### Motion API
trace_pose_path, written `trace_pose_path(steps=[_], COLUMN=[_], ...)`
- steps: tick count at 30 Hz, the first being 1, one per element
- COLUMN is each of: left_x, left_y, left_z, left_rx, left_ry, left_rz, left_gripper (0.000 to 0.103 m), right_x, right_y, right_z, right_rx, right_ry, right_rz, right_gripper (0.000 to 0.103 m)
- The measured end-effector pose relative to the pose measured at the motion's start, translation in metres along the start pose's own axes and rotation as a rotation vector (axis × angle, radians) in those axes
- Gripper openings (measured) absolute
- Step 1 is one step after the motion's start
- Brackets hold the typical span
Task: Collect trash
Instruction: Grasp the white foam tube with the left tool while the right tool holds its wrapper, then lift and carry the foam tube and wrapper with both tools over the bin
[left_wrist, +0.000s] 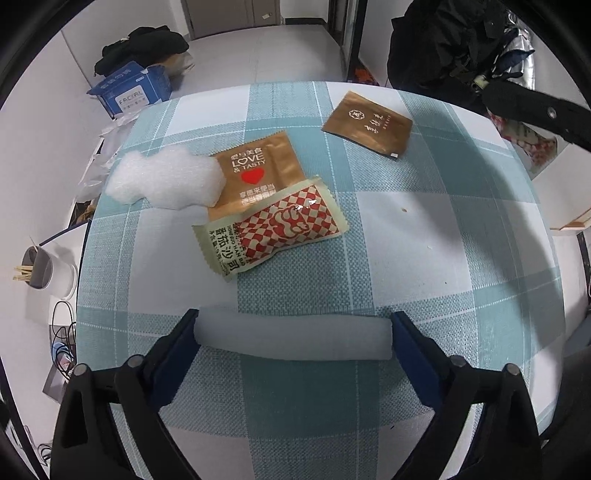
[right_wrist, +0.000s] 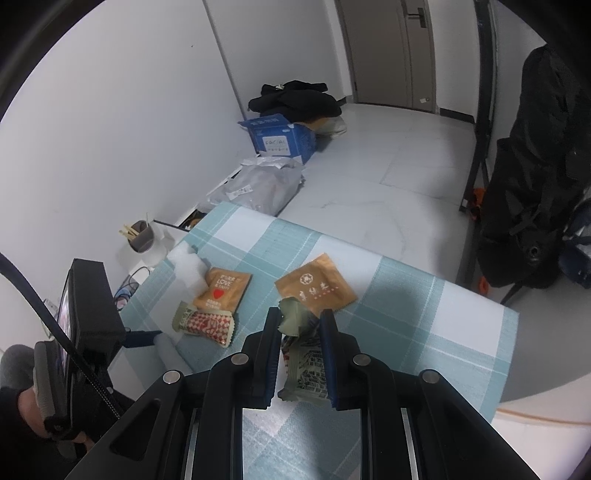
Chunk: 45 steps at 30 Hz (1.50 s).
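My left gripper (left_wrist: 293, 325) holds a white foam strip (left_wrist: 293, 338) crosswise between its jaws, low over the checked tablecloth (left_wrist: 406, 240). Ahead of it lie a red-checked sauce packet (left_wrist: 273, 229), a brown "LOVE & TASTY" packet (left_wrist: 258, 166), a white foam scrap (left_wrist: 166, 177) and a second brown packet (left_wrist: 367, 123). My right gripper (right_wrist: 299, 325) is shut on a crumpled green wrapper (right_wrist: 301, 354) held above the table. The brown packets (right_wrist: 317, 288) (right_wrist: 223, 288) and the sauce packet (right_wrist: 205, 323) lie beyond it.
A blue cardboard box (right_wrist: 280, 138) with dark clothes on it and a grey plastic bag (right_wrist: 258, 188) sit on the floor past the table. A cup with sticks (right_wrist: 142, 236) stands at the left. A black bag on a stand (right_wrist: 532, 184) is at the right.
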<state>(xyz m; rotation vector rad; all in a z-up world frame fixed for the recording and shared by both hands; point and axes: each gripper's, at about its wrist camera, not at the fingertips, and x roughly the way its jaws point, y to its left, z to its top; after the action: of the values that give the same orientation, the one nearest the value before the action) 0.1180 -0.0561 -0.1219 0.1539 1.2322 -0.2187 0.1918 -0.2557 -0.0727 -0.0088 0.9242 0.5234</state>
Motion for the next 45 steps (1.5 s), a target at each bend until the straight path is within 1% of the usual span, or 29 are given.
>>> trace_pose_path(steps=[7,8,11,12,13,16,17,18,19,21,23,24,30,32,37,45], left_x=[-0.004,-0.005,-0.008,-0.009,-0.009,-0.011,-0.011,-0.010,-0.010,-0.010,-0.013,-0.014,-0.018,-0.021,-0.029,-0.043], left_y=[0.001,0.003,0.008,0.011,0.015,0.020,0.023,0.024,0.025,0.026,0.024,0.025,0.025,0.028,0.033,0.030], left_z=[-0.001,-0.001,-0.001,-0.002,-0.002,-0.005,-0.006,-0.005,-0.006,-0.008,-0.011,-0.011,-0.015,-0.017,-0.019,-0.020], left_rx=[-0.026,-0.035,-0.057,-0.072,-0.085,-0.117,-0.133,-0.145,-0.153,-0.162,-0.166,-0.163,-0.154,-0.155,-0.162,-0.159], left_ry=[-0.009,-0.013,-0.023,-0.022,-0.026,-0.035,-0.035,-0.032,-0.031,-0.034,-0.041,-0.043,-0.062,-0.074,-0.097,-0.132], left_rz=[-0.024,-0.034,-0.082,-0.104,-0.117,-0.156,-0.185,-0.206,-0.217,-0.224,-0.234,-0.235,-0.251,-0.249,-0.274,-0.302], left_gripper=[0.084,0.081,0.062,0.059,0.057,0.043,0.034,0.030,0.029,0.022,0.020,0.017,0.010,0.009,0.008,0.008], right_x=[-0.007,-0.008,-0.014,-0.015,-0.017,-0.021,-0.022,-0.023,-0.025,-0.027,-0.030,-0.032,-0.041,-0.044,-0.051,-0.061], right_y=[-0.004,-0.004,-0.003,-0.003,-0.002,0.000,0.000,0.001,0.002,0.003,0.006,0.006,0.012,0.013,0.016,0.019], right_z=[-0.002,-0.002,-0.001,-0.001,-0.001,-0.003,-0.004,-0.004,-0.005,-0.007,-0.008,-0.009,-0.014,-0.015,-0.019,-0.028], right_rx=[0.010,0.011,0.019,0.022,0.023,0.029,0.030,0.031,0.033,0.037,0.039,0.039,0.036,0.038,0.039,0.083], right_ry=[-0.010,-0.013,-0.030,-0.035,-0.040,-0.051,-0.053,-0.054,-0.055,-0.060,-0.065,-0.069,-0.084,-0.087,-0.093,-0.098], right_rz=[-0.003,-0.002,0.000,0.001,0.000,0.000,-0.002,-0.005,-0.006,-0.008,-0.011,-0.011,-0.024,-0.026,-0.029,-0.009], right_gripper=[0.020,0.020,0.020,0.020,0.020,0.020,0.020,0.020,0.020,0.020,0.020,0.020,0.020,0.020,0.020,0.020])
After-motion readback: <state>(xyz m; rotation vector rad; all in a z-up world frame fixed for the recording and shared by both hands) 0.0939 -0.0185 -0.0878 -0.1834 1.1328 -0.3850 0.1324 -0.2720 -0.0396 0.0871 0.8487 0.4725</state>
